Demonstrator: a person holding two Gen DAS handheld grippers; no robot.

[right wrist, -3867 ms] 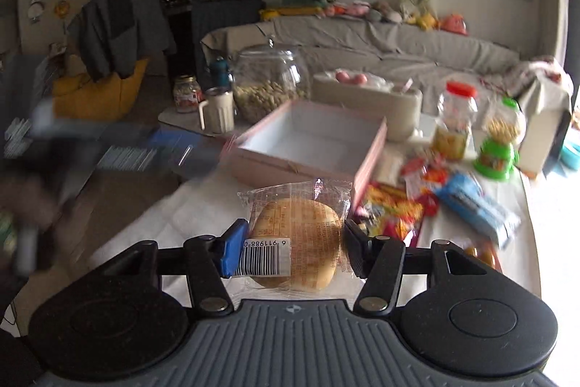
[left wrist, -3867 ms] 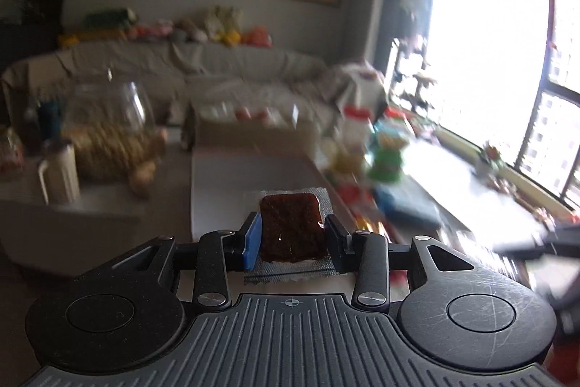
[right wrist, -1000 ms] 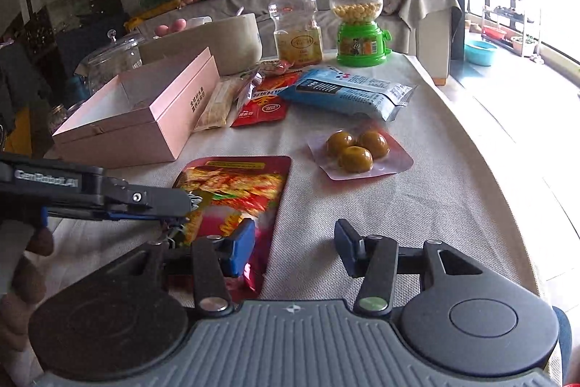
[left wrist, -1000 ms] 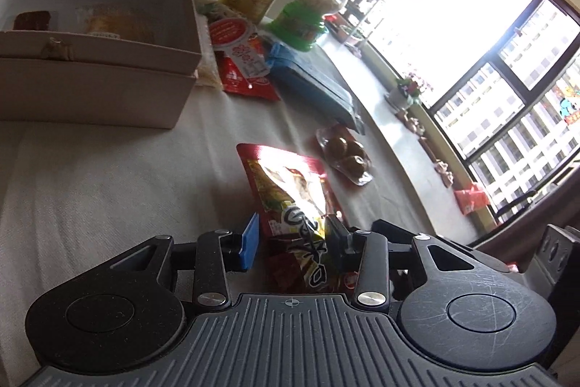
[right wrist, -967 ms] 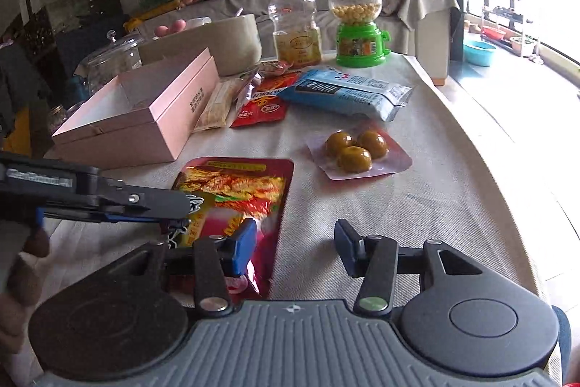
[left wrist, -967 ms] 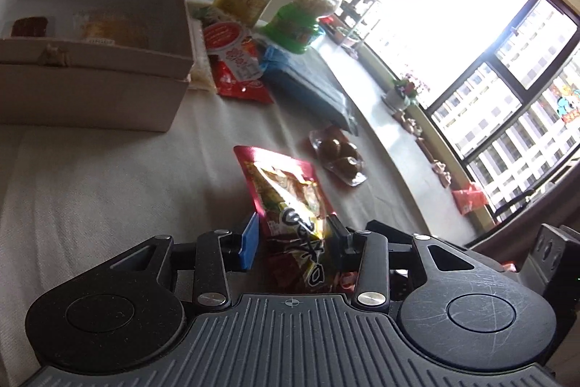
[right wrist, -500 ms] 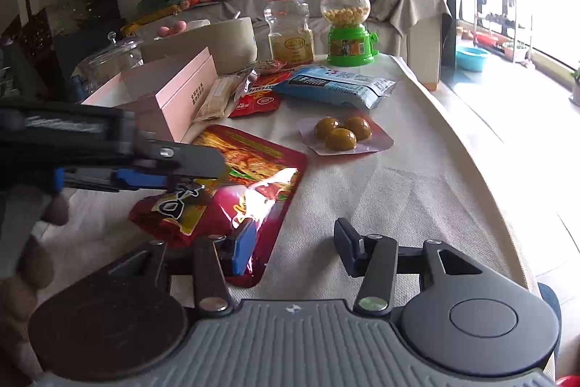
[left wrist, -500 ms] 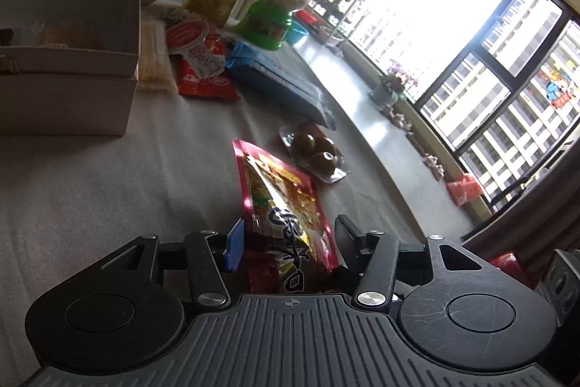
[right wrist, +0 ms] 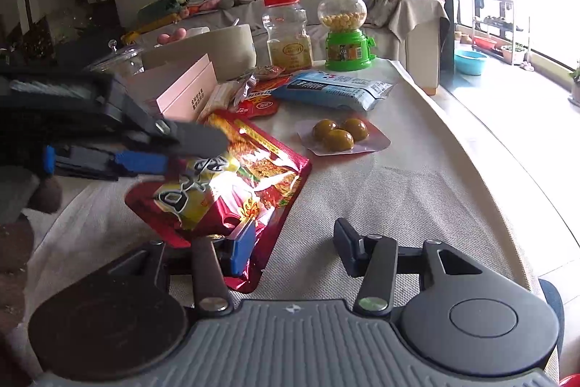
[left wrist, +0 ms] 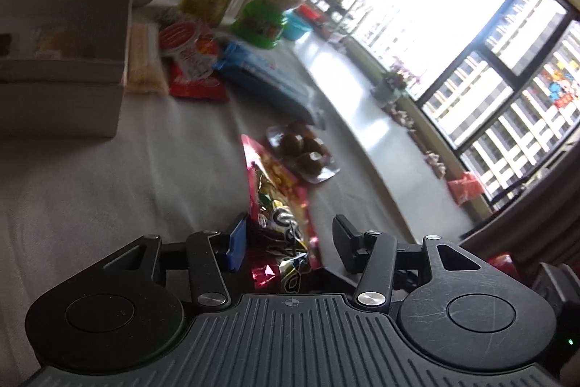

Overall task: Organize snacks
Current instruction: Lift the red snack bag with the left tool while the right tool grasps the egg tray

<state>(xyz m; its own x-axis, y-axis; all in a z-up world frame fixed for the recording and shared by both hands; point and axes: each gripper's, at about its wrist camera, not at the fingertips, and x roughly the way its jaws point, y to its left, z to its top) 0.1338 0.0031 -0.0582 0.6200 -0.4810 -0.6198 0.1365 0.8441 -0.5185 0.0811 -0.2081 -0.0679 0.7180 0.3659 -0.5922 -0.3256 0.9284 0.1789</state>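
Two tongs are seen: right tongs [right wrist: 291, 243] spread empty; only its view shows left tongs [right wrist: 188, 147] pinching the red snack bag [right wrist: 232, 184] above the bench [right wrist: 398, 191].

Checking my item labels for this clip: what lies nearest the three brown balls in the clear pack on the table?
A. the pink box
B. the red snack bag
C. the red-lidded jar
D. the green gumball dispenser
B: the red snack bag, in the left gripper, reaches almost to the pack of brown balls.
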